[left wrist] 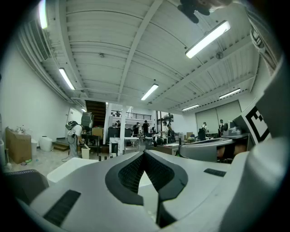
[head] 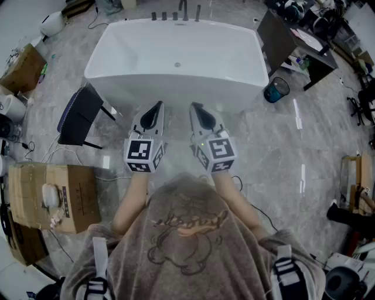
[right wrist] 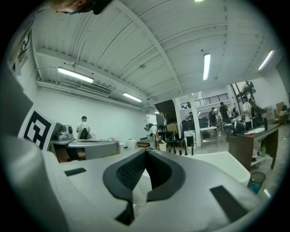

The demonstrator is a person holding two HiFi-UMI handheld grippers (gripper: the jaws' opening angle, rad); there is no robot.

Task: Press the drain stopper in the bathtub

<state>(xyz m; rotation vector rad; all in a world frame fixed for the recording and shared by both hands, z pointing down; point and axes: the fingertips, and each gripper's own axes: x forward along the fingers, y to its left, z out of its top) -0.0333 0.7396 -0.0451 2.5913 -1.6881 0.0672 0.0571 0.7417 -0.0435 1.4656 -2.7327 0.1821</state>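
A white freestanding bathtub (head: 176, 47) stands ahead of me in the head view. Its small round drain stopper (head: 177, 64) sits in the tub floor near the front wall. My left gripper (head: 157, 106) and right gripper (head: 195, 108) are held side by side just short of the tub's front rim, both pointing at it. Each is shut with nothing between the jaws. In the left gripper view the left gripper (left wrist: 144, 153) has its tips touching, with the tub rim (left wrist: 63, 170) beyond. The right gripper (right wrist: 146, 152) looks the same, with the tub (right wrist: 217, 161) behind it.
A dark stool (head: 79, 114) stands left of the tub, and a cardboard box (head: 55, 187) sits on the floor nearer me. A black desk (head: 287, 38) and a blue bin (head: 276, 89) are at the right. Tap fittings (head: 176, 14) line the tub's far end.
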